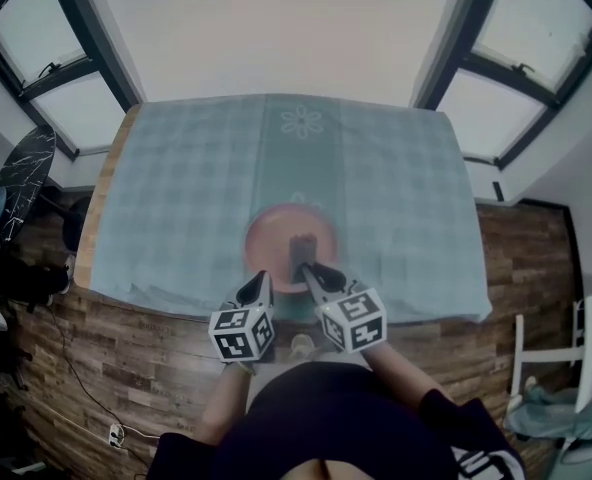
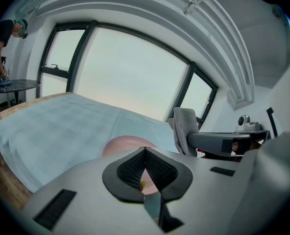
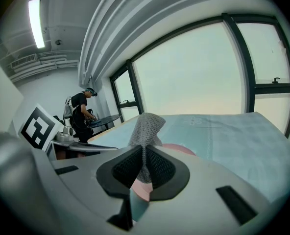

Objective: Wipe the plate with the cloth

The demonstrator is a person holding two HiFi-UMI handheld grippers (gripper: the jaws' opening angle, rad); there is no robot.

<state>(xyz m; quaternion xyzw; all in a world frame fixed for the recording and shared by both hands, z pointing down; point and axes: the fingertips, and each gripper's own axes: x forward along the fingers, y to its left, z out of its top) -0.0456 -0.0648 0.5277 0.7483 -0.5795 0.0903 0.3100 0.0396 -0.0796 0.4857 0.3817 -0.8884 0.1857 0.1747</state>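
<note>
A pink plate (image 1: pixel 289 240) lies on the pale blue tablecloth (image 1: pixel 176 198) close to the table's near edge. My right gripper (image 1: pixel 308 267) is shut on a grey woven cloth (image 1: pixel 301 251), which hangs over the plate's near part. In the right gripper view the cloth (image 3: pixel 146 126) stands up out of the shut jaws (image 3: pixel 144 149), with the plate (image 3: pixel 180 150) behind it. My left gripper (image 1: pixel 263 279) is at the plate's near rim, just left of the right one. Its jaws (image 2: pixel 145 150) are shut with nothing in them. In its view the plate (image 2: pixel 126 143) is ahead and the cloth (image 2: pixel 185 129) to the right.
The table's wooden edge (image 1: pixel 96 208) shows at the left. A dark round side table (image 1: pixel 23 176) stands on the floor at the far left, with a person (image 3: pixel 81 112) beside it. A white chair (image 1: pixel 588 353) stands at the right. Windows surround the table.
</note>
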